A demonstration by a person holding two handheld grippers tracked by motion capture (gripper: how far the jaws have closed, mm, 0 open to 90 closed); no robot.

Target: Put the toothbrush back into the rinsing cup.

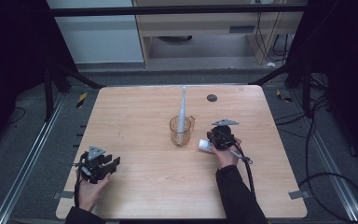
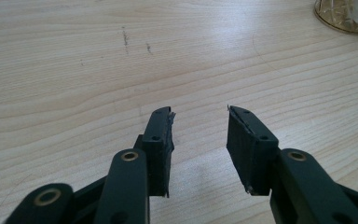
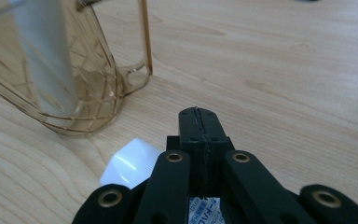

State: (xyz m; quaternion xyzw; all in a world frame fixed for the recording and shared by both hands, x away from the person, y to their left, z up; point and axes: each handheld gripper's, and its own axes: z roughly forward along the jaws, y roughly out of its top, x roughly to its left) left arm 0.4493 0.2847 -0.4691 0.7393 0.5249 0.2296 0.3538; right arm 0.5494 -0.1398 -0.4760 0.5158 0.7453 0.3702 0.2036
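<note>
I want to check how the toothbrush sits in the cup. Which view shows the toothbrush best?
The high view: the whole toothbrush stands upright in the amber cup, head uppermost. The right gripper view gives a blurred white handle seen through the cup wall; the left gripper view catches a white bit inside the cup base at its top right corner.

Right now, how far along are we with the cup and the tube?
Done: the toothbrush stands in the amber cup. In hand: the right gripper is shut on the white tube beside the cup. Left, probably: lifting the tube in. The left gripper rests open, holding nothing.
</note>
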